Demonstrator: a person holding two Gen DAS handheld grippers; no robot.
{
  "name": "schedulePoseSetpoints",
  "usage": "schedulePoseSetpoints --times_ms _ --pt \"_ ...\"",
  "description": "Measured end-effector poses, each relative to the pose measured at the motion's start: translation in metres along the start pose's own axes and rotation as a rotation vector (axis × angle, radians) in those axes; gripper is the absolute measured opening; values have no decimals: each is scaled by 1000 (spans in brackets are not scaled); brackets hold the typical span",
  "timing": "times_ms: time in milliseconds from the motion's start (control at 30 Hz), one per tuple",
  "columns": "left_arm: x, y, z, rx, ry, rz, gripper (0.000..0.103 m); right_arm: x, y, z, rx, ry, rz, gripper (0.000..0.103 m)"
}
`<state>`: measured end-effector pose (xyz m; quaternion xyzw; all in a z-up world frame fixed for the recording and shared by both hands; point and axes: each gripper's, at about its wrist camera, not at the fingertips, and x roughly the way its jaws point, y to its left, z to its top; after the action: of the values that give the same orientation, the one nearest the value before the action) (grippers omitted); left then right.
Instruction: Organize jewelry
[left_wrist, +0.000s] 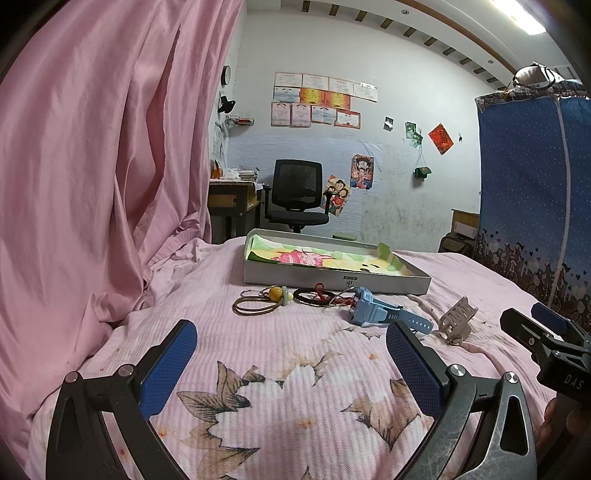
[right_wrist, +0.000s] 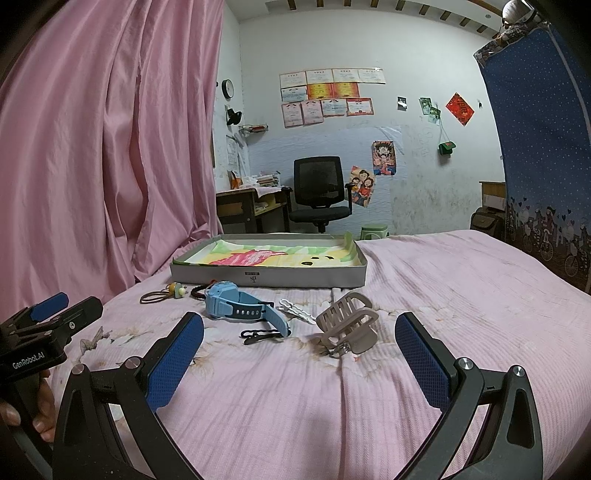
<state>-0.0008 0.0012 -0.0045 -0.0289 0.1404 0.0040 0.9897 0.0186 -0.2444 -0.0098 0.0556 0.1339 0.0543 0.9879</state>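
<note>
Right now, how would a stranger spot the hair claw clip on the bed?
Find the grey tray on the pink bedspread. Right of the blue watch lies the beige claw clip, the only toothed piece.

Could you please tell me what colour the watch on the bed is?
Light blue watch, clearest in the right wrist view.

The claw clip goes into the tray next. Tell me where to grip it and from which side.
Grip the claw clip across its two smooth outer shells, coming straight ahead and down with the right gripper, whose jaws stand open just before it. It lies on its side on the bed, teeth pointing away and spring end toward the camera, so the flat flanks probably offer the steadiest hold.
</note>
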Motion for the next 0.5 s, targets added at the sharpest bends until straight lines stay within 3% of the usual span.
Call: schedulePoseSetpoints --times_ms 500 --pt "1 1 -2 0 1 1 103 2 -1 0 1 1 0 102"
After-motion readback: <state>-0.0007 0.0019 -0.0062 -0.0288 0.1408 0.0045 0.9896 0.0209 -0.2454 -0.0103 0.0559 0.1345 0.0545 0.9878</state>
